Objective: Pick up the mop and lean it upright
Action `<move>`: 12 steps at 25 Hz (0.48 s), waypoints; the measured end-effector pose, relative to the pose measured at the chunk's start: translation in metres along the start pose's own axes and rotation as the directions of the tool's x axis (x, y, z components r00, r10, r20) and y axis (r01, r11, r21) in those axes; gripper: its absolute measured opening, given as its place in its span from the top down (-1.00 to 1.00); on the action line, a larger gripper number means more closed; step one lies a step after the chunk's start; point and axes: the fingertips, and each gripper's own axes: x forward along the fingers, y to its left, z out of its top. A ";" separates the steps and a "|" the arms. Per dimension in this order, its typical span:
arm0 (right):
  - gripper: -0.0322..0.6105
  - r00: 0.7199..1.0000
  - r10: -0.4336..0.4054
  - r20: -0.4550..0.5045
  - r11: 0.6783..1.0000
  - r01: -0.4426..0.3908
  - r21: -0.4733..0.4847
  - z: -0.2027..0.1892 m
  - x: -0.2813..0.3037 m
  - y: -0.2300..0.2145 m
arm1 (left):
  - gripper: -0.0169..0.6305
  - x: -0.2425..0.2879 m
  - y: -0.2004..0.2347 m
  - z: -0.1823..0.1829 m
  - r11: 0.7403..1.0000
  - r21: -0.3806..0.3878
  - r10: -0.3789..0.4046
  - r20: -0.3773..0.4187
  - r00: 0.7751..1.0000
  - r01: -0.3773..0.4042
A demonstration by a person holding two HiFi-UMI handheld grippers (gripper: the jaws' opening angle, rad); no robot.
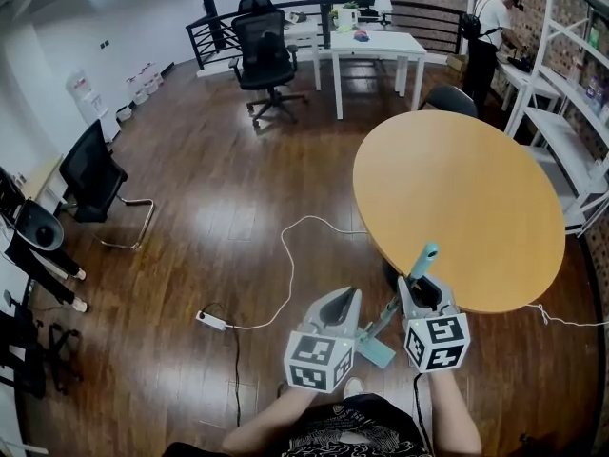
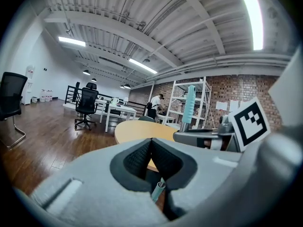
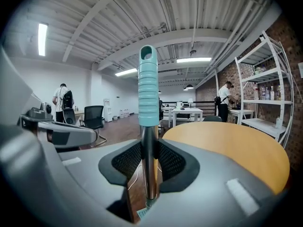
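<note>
Gripping the mop (image 3: 147,79) shaft, the right gripper (image 3: 150,162) jaws steady it for leaning against the worktop (image 1: 476,208). Jaws of the left gripper (image 2: 151,160) are closed, empty.

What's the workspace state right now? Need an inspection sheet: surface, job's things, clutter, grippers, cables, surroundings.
Surface: round wooden table, nothing seen on top; wood floor.
Job's things: mop, pole standing up by the table's edge with the teal grip on top; mop head low by the person's feet.
Clutter: nothing seen.
Grippers: right hand-held gripper shut on the mop's pole; left hand-held gripper jaws together, nothing between the pads.
Cables: white cable runs across the floor from a power strip toward the table; another white cable on the table's right.
Surroundings: office chairs, white desk, white shelving, a person standing at the back.
</note>
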 end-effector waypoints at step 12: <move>0.57 0.995 0.036 -0.097 0.999 -0.035 0.009 -0.048 0.031 -0.021 | 0.94 0.038 -0.020 -0.008 1.000 0.005 -0.016 -0.033 0.999 0.017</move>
